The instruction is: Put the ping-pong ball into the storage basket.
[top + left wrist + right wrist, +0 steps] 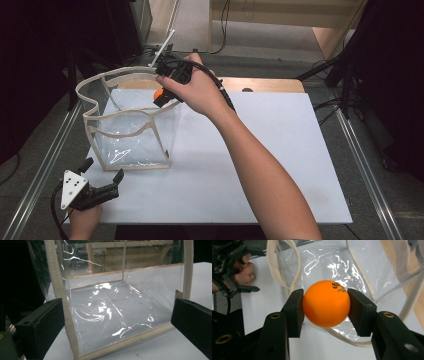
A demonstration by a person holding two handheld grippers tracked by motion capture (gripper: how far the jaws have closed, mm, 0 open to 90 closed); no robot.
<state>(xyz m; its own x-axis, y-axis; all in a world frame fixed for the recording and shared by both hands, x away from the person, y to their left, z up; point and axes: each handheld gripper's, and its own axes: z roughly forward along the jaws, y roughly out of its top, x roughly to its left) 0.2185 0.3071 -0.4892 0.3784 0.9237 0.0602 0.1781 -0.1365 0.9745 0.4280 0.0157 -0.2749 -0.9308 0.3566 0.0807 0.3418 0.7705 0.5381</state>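
A clear plastic bag (131, 131) with beige fabric trim stands open-topped on the left half of the white board (260, 160). My right gripper (160, 97) hovers over the bag's far right rim, shut on an orange ball (158, 93). In the right gripper view the ball (326, 303) sits squeezed between both jaws, with the bag's clear floor (329, 262) beneath it. My left gripper (104, 170) is open near the board's front left corner, pointing at the bag's near side. The left gripper view shows the bag (117, 312) close ahead, between the widely parted jaws, untouched.
Metal rails (45, 165) run along both sides of the table. A wooden strip (270, 84) edges the far side. A white rod (163, 46) and cables lie beyond the bag. The person's right forearm (270, 180) crosses the board diagonally.
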